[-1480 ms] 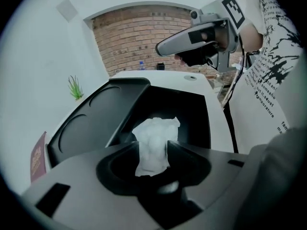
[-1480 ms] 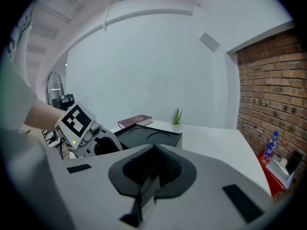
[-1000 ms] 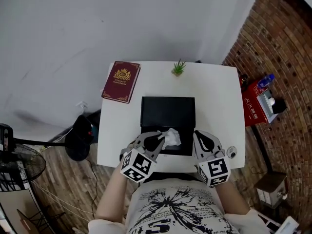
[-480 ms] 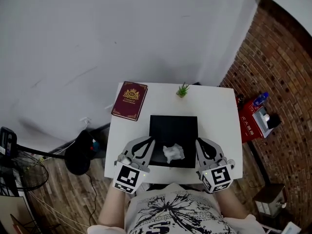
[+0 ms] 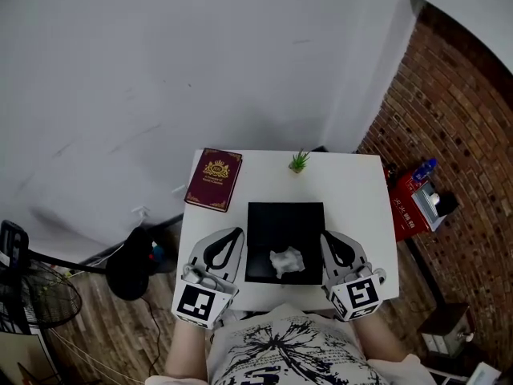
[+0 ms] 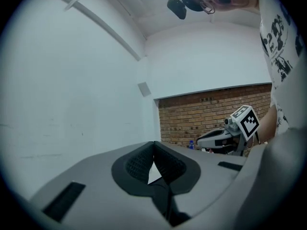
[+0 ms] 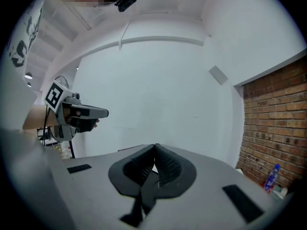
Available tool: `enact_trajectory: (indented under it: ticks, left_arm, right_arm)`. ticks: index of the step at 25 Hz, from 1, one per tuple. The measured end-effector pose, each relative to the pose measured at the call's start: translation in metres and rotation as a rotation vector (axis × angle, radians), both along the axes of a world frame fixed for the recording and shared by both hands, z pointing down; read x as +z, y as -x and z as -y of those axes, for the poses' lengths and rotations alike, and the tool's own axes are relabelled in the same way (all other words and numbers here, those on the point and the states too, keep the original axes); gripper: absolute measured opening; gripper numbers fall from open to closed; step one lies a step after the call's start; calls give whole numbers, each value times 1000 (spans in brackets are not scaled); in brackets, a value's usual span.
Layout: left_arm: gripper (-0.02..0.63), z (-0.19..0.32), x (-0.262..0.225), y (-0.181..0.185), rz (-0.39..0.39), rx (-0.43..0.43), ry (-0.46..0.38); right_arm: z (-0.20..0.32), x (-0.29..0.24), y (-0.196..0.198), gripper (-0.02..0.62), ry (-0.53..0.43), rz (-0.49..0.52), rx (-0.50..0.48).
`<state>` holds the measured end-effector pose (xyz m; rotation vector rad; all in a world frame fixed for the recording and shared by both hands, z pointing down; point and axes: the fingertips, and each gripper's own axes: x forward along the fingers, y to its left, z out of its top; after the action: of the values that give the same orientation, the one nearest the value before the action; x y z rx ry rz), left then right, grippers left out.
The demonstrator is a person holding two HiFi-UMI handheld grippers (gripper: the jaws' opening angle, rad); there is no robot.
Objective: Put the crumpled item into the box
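Head view: the crumpled item (image 5: 286,261) lies inside the box (image 5: 284,215), close to the wall nearest me and slightly right of centre. It is a lump with no distinct pointing end. Its longer dimension appears to run side to side across the box, though it is too small here to be sure. My left tongs (image 5: 229,234) and right tongs (image 5: 330,237) flank the box above the surface (image 5: 353,187).

Left gripper view: the tongs (image 6: 153,145) are closed, nothing between them.

Right gripper view: the tongs (image 7: 155,147) are likewise closed and empty.

Judgement: placement looks complete. Draw both tongs straight back, clear of the box walls.
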<state>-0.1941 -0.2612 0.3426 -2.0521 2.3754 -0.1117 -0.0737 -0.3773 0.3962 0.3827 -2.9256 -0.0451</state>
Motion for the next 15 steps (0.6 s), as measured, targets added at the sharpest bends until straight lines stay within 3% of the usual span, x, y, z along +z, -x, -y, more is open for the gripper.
enact_trajectory:
  ticks: [4, 15]
  left_arm:
    - [14, 7, -5, -5, -1, 18, -29]
    - [14, 14, 8, -17, 41, 26, 17]
  right_arm:
    - [3, 2, 0, 14, -6, -13, -3]
    - [5, 7, -9, 14, -11, -33, 10]
